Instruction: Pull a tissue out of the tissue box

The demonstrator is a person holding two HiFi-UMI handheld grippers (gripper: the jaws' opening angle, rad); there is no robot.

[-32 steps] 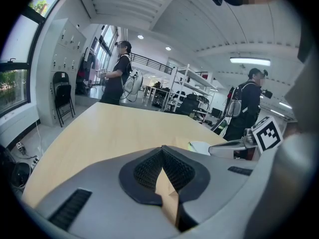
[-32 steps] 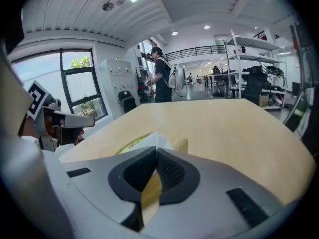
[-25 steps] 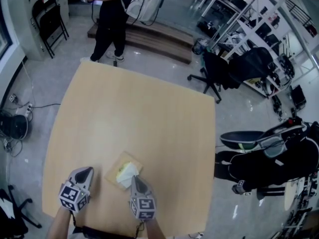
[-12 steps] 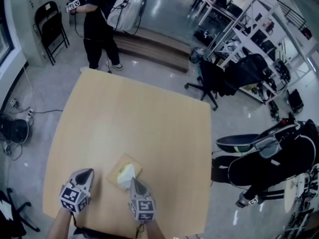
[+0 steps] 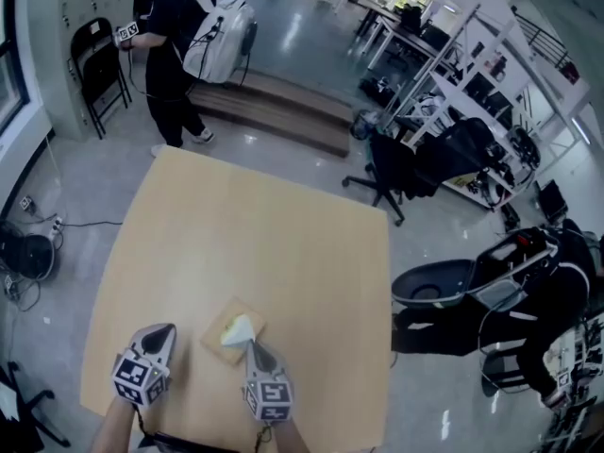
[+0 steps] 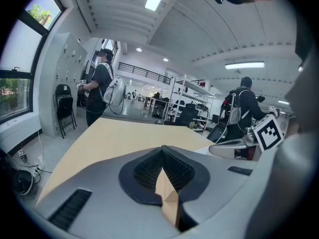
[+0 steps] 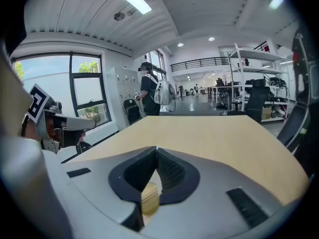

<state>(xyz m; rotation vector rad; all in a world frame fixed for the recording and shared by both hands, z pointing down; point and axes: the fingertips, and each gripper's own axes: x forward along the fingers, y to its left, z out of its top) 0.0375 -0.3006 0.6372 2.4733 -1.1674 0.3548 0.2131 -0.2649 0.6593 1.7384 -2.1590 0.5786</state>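
A light wooden tissue box [image 5: 225, 327] lies near the front edge of the wooden table [image 5: 264, 243]. A white tissue [image 5: 241, 329] rises from it in a peak. My right gripper [image 5: 253, 345] is shut, and its tip meets the top of that peak. In the right gripper view the jaws [image 7: 156, 152] are pressed together, with a yellowish patch of the box under them. My left gripper [image 5: 168, 328] hovers to the left of the box, apart from it. Its jaws [image 6: 162, 148] are closed with nothing between them. Each gripper view shows the other gripper off to the side: the right one [image 6: 214, 151], the left one [image 7: 89, 125].
A person with a backpack [image 5: 175, 26] stands beyond the table's far edge, near a black folding chair [image 5: 94, 55]. A black office chair [image 5: 396, 168] and a dark stroller-like frame [image 5: 453, 281] stand to the right of the table. Cables and a fan lie on the floor at left.
Both grippers have risen a little. The tissue has drawn up from a wider bunch into a narrower peak under the right gripper's tip. The person in the background has walked left.
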